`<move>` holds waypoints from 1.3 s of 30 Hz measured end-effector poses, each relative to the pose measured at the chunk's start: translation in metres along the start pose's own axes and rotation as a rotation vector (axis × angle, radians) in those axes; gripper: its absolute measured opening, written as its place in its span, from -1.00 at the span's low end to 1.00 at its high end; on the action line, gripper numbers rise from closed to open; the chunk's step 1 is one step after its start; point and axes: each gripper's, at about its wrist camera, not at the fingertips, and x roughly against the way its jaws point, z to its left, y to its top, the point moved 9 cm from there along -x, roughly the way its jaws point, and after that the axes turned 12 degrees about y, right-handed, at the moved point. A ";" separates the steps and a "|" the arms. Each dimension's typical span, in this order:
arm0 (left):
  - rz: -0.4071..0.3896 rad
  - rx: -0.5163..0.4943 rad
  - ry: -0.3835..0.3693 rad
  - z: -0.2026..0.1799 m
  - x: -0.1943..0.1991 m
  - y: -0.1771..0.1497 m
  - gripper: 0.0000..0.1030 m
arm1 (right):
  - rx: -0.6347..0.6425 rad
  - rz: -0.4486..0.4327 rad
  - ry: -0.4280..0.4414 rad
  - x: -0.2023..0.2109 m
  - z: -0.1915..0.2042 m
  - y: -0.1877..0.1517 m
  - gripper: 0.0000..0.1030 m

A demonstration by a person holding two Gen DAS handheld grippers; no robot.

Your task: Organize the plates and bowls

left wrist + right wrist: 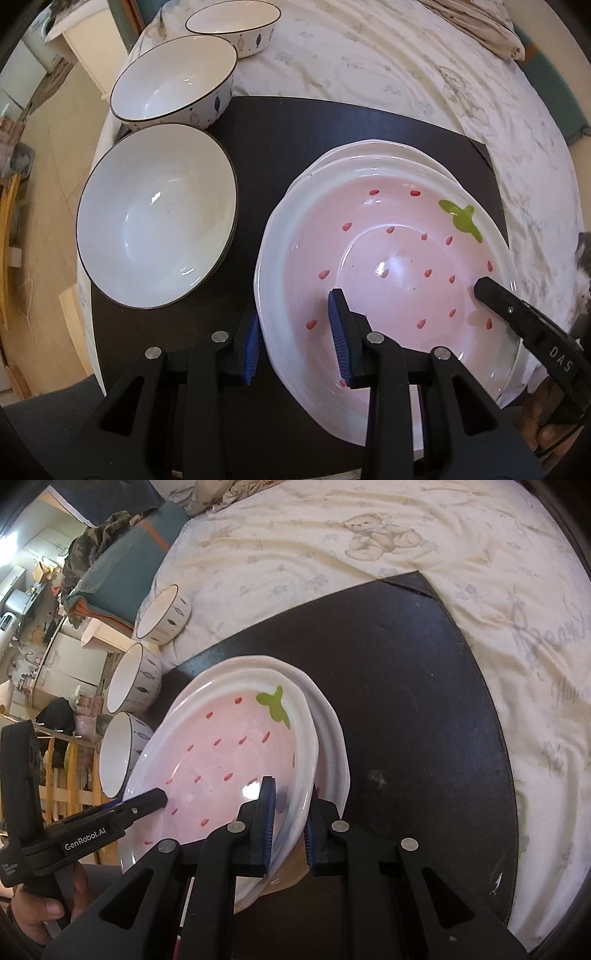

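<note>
Bowls (157, 221) (three, white, dark-rimmed) stand in a row on the left, two on the dark counter (295, 122) and the farthest on the bed (406, 74). Left tongs (295, 336) straddle the near-left rim of the strawberry plate (391, 258), pads partly open. Right tongs (290, 823) straddle its right rim, likewise partly open. A second white plate (332, 731) lies beneath.

we see left wrist view ride just behind left gripper (297, 334), close, looking down and forward over dark board (295, 122) toward bedsheet (406, 55). right wrist view sits just behind right gripper (290, 825), same closeness, facing forward and leftward. both views share strawberry plate (388, 240) (221, 753), row of bowls (173, 79) (135, 681), board (406, 701), sheet (332, 535).
</note>
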 end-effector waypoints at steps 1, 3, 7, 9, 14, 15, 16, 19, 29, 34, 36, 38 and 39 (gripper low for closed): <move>-0.007 -0.005 0.002 0.000 0.000 0.000 -0.42 | -0.006 0.000 0.003 -0.001 -0.001 -0.001 -0.70; -0.015 -0.018 0.008 0.000 -0.001 -0.001 -0.42 | -0.021 0.006 0.006 -0.003 -0.004 -0.002 -0.69; 0.017 -0.025 0.004 -0.001 -0.014 -0.009 -0.42 | -0.031 0.031 -0.008 -0.010 -0.007 -0.007 -0.60; 0.011 -0.043 0.011 -0.003 -0.015 -0.008 -0.42 | -0.015 0.029 -0.019 -0.010 -0.006 -0.005 -0.59; -0.026 -0.062 0.029 -0.006 -0.016 -0.007 -0.35 | -0.057 0.028 -0.005 -0.010 -0.010 -0.003 -0.58; -0.031 -0.068 0.031 -0.007 -0.016 -0.007 -0.33 | -0.060 0.032 -0.001 -0.010 -0.009 -0.003 -0.54; -0.035 -0.075 0.033 -0.008 -0.016 -0.008 -0.33 | -0.061 0.036 0.008 -0.010 -0.008 -0.003 -0.43; -0.041 -0.090 0.036 -0.008 -0.017 -0.008 -0.30 | -0.049 0.060 0.031 -0.011 -0.001 -0.003 -0.18; -0.025 -0.084 0.022 -0.010 -0.020 -0.011 -0.28 | -0.092 0.112 0.053 -0.002 -0.001 -0.004 -0.11; -0.037 -0.114 0.061 -0.008 -0.017 -0.012 -0.28 | -0.002 0.083 -0.065 0.019 -0.002 -0.003 0.13; -0.022 -0.104 0.054 -0.006 -0.017 -0.013 -0.26 | 0.085 0.058 -0.159 0.030 0.000 -0.002 0.37; -0.011 -0.095 0.055 -0.005 -0.016 -0.014 -0.26 | 0.192 0.044 -0.240 0.035 0.004 -0.002 0.74; -0.016 -0.100 0.055 -0.005 -0.015 -0.013 -0.26 | 0.237 0.033 -0.275 0.038 0.006 -0.002 1.00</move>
